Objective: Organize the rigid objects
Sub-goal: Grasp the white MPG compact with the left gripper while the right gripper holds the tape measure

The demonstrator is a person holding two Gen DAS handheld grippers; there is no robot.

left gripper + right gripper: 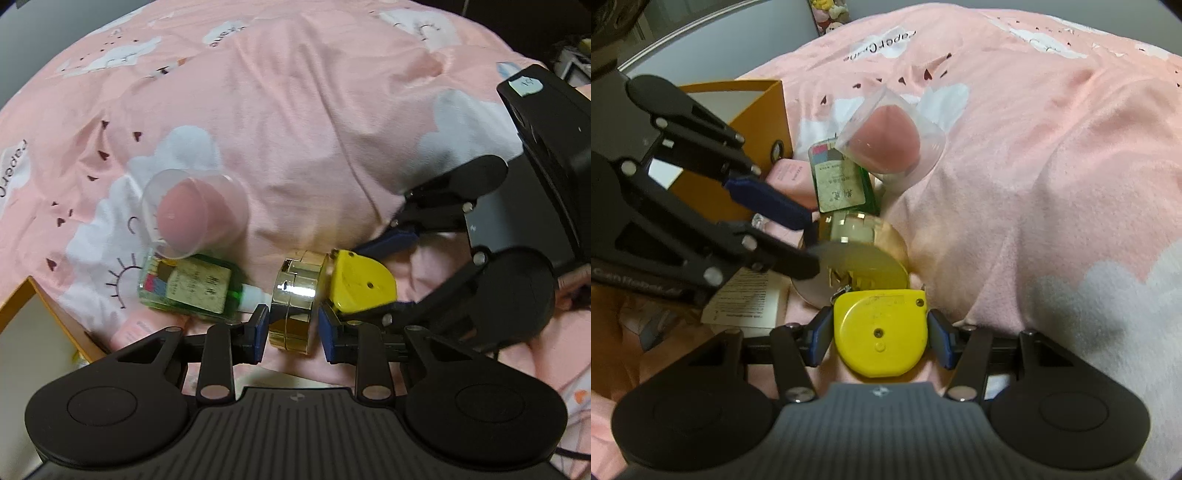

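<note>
A round gold compact case [293, 295] stands on edge between the blue pads of my left gripper [293, 328], which is shut on it. In the right wrist view the same case [864, 258] looks blurred under the left gripper [809, 242]. My right gripper [881, 334] is shut on a yellow tape measure [882, 332], one pad on each side. The tape measure [360, 284] touches the gold case's right side. A green glass bottle [188, 288] with a paper label lies just left of the case. A clear cup holding a pink sponge [192, 218] rests against the bottle.
Everything lies on a rumpled pink quilt [314, 129] with white clouds. An open orange box [757, 122] stands at the left, also seen in the left wrist view [40, 310]. A small pink box [792, 177] and a printed leaflet [746, 299] lie beside it.
</note>
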